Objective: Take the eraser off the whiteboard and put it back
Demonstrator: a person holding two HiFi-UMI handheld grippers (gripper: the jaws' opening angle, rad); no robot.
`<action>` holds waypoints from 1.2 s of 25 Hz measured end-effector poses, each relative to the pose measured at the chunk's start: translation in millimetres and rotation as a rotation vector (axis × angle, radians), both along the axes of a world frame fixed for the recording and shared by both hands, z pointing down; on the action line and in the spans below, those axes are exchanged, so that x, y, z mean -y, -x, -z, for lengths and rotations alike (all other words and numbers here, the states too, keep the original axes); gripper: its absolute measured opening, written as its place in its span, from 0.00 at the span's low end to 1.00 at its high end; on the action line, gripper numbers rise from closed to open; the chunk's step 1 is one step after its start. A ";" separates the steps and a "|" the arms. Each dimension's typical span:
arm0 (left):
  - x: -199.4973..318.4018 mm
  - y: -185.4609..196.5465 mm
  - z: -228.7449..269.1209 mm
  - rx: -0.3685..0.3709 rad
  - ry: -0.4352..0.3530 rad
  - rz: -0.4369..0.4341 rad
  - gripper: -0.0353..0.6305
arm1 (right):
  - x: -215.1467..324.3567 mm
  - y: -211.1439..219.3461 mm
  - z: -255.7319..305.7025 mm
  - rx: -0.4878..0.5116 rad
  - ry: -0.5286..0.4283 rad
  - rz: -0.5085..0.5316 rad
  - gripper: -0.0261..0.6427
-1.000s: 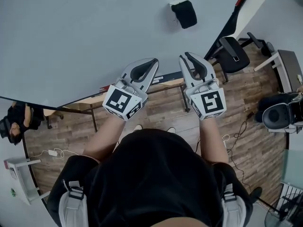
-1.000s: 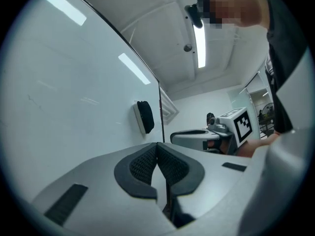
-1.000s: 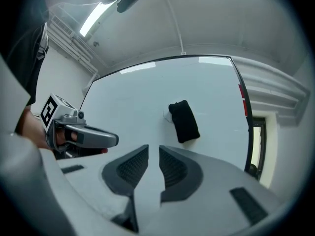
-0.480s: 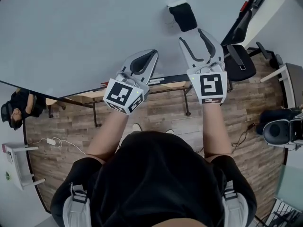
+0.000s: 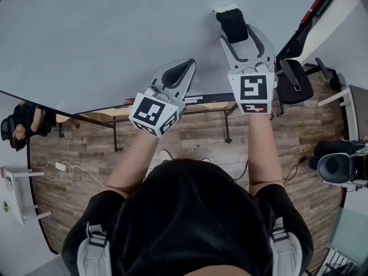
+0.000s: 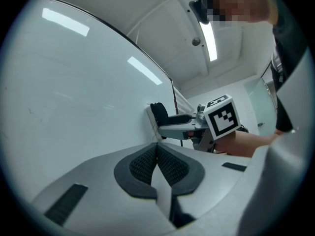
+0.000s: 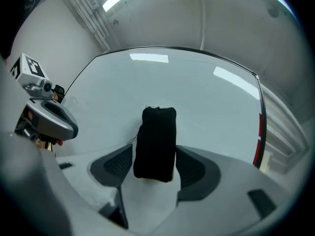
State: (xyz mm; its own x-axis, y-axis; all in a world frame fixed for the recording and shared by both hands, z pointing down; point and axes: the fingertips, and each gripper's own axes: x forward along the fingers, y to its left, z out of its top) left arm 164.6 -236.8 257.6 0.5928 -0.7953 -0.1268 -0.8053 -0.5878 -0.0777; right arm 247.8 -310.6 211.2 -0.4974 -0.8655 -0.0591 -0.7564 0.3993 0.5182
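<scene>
At the bottom centre of the head view is the person's dark top [image 5: 190, 211], with both forearms [image 5: 135, 160] reaching up the frame. The left gripper [image 5: 185, 68], mid-frame, has its fingers pressed together with nothing between them. The right gripper [image 5: 238, 32], higher and right of centre, has just been opening its fingers. They now stand wide apart on either side of the black eraser [image 5: 232, 23], which sits upright on the whiteboard [image 5: 103, 33]. In the right gripper view the eraser nearly fills the gap between the pads [image 7: 117, 163], and I cannot tell whether it touches them. The pale board spans the whole upper frame behind it.
</scene>
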 end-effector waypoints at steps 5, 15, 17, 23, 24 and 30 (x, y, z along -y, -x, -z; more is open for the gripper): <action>7.7 5.2 -3.6 -0.005 0.008 0.000 0.04 | 9.3 0.5 3.8 -0.031 -0.047 -0.044 0.43; 13.4 23.3 -3.3 -0.012 0.008 0.000 0.04 | 12.5 3.3 8.4 -0.007 -0.046 -0.058 0.39; 15.6 26.3 -3.6 -0.012 0.009 -0.002 0.04 | 15.0 1.9 8.3 -0.001 -0.041 -0.065 0.38; 16.2 37.0 -4.4 -0.020 0.012 0.002 0.04 | 14.6 2.0 7.2 0.024 -0.027 -0.065 0.38; 15.6 37.8 -3.9 -0.020 0.012 0.001 0.04 | 13.0 2.6 7.9 0.030 -0.026 -0.061 0.38; 8.7 43.8 -2.1 -0.021 0.007 -0.001 0.04 | -0.5 12.4 9.9 0.092 0.007 0.007 0.38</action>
